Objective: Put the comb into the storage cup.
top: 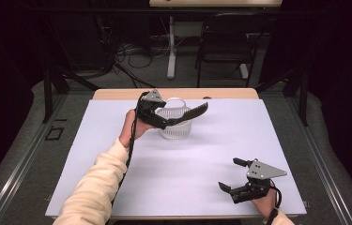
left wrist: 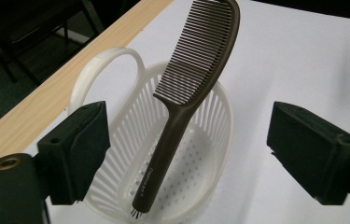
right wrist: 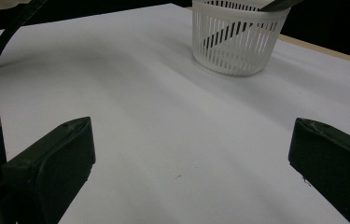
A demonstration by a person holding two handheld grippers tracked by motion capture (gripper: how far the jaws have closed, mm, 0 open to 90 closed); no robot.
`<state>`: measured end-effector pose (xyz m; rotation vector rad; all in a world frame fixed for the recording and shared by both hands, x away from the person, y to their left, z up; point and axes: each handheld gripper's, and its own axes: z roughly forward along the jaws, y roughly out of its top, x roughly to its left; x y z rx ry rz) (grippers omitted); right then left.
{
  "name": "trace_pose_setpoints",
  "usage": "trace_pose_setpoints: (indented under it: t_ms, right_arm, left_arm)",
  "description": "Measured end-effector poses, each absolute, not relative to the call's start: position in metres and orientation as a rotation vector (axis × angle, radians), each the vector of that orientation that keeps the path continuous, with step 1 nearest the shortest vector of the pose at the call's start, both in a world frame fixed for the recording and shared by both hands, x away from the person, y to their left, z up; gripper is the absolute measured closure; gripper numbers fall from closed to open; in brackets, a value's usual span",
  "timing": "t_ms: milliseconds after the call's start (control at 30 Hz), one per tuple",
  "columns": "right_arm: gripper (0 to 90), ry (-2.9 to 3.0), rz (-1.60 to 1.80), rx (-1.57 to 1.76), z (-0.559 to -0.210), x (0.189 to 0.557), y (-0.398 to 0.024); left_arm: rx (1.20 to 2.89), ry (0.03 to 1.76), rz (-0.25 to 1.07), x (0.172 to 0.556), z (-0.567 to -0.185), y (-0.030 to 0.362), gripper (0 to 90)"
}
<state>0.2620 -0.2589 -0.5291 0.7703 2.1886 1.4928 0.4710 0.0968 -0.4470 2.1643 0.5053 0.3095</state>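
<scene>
A white slotted basket (top: pixel 179 132) with a loop handle stands at the far middle of the white table. A dark brown comb (top: pixel 195 111) leans in it, handle end down on the basket floor, toothed end out over the right rim. My left gripper (top: pixel 163 121) hovers just left of and above the basket, jaws open and wide apart on either side of the comb (left wrist: pixel 196 70) without touching it; the basket (left wrist: pixel 116 140) lies below. My right gripper (top: pixel 228 173) rests open near the front right, with nothing between its jaws. In the right gripper view the basket (right wrist: pixel 238 46) sits far ahead.
A white sheet (top: pixel 187 164) covers the table, with a wooden edge (top: pixel 117 93) along the far side. Beyond it stand a black chair (top: pixel 225 47) and a white desk leg (top: pixel 171 47), with cables on the floor.
</scene>
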Motion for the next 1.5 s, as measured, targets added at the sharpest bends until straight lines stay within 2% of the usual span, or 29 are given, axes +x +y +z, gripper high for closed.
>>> trace_pose_setpoints:
  t_ms: [400, 1033, 1500]
  right_arm:
    - [0.1, 2.184, 1.485, 0.775, -0.529, 0.261, -0.26]
    - [0.1, 2.187, 1.482, 0.774, -0.529, 0.261, -0.259]
    - [0.1, 2.192, 1.48, 0.776, -0.529, 0.261, -0.259]
  left_arm:
    - [2.228, 0.525, 0.306, 0.454, -0.438, 0.108, 0.6]
    - [2.269, 0.641, 0.313, 0.418, -0.443, 0.149, 0.0]
    - [2.289, 0.703, 0.29, 0.394, -0.457, 0.164, 0.0]
